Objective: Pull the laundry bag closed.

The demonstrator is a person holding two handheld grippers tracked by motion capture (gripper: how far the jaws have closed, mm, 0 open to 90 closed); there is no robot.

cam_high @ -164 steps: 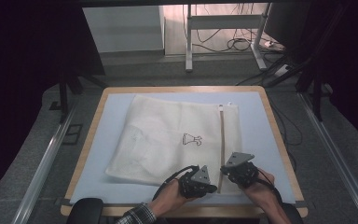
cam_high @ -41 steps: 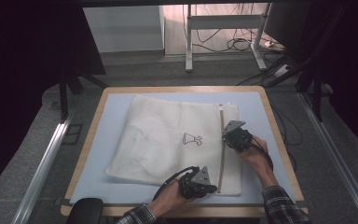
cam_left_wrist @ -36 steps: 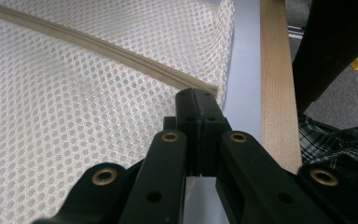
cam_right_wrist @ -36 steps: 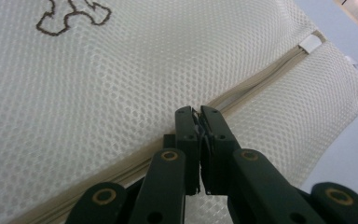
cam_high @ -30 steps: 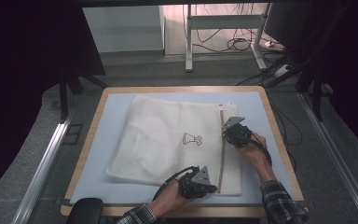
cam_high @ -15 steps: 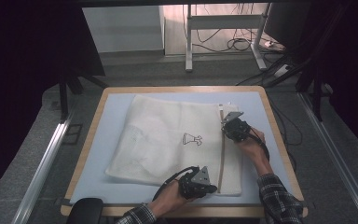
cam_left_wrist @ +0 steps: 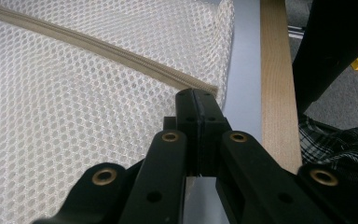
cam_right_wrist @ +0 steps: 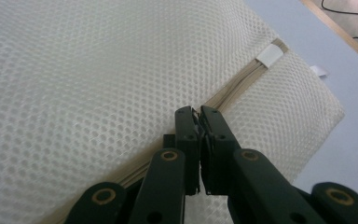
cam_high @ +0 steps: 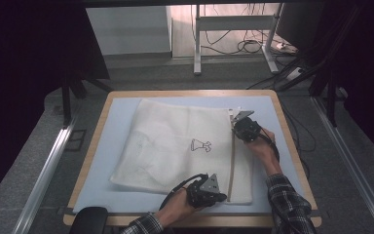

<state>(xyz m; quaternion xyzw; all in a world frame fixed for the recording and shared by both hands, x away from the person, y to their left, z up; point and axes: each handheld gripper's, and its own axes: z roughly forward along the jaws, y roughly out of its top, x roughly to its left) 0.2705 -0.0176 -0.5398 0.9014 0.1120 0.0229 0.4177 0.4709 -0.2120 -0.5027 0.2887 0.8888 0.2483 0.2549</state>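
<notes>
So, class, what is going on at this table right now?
A person is working the zipper of a white mesh laundry bag that lies flat on the table, with a gripper in each hand. The left gripper is shut at the near end of the zipper, at the bag's corner, apparently pinning it. The right gripper is shut on the zipper line close to its far end, apparently on the slider, though that is hidden between the jaws.

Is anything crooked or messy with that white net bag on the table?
A little. The mesh bag lies slightly askew on the blue mat, not square to its edges. Its zipper looks straight, and nothing is torn or spilled.
</notes>
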